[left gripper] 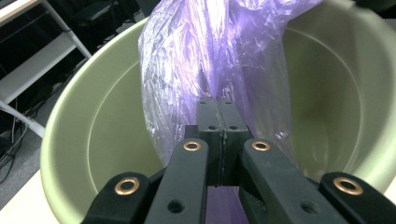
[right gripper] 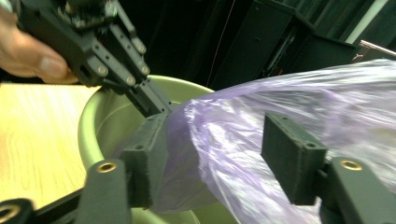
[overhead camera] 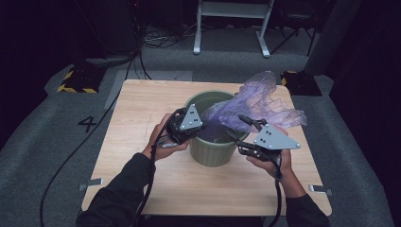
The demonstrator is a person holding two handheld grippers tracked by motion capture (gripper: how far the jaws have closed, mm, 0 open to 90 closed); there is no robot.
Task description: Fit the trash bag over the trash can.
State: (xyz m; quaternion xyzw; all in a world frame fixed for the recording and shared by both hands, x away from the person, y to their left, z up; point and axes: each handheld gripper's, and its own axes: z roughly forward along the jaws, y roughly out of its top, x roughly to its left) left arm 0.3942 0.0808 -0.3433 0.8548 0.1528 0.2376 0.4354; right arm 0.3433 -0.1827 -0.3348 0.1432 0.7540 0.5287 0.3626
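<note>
A pale green bin [overhead camera: 213,153] stands in the middle of the wooden table [overhead camera: 142,109]. A crumpled purple plastic bag [overhead camera: 260,101] reaches from inside the bin out over its far right rim. My left gripper [overhead camera: 205,124] hangs over the bin's left rim. In the left gripper view its jaws [left gripper: 217,103] are shut on a fold of the bag [left gripper: 187,56], above the bin's hollow [left gripper: 93,121]. My right gripper [overhead camera: 239,126] is at the bin's right rim and stands open. Its pads straddle the bag [right gripper: 303,98] without pressing it. The left gripper [right gripper: 161,109] pinches the bag just beyond.
The table's edges lie well clear of the bin on all sides. Grey carpet surrounds the table, with cables and a yellow-black striped base [overhead camera: 78,80] at the back left. A white frame [overhead camera: 231,23] stands behind. Cables trail from both grippers toward the near edge.
</note>
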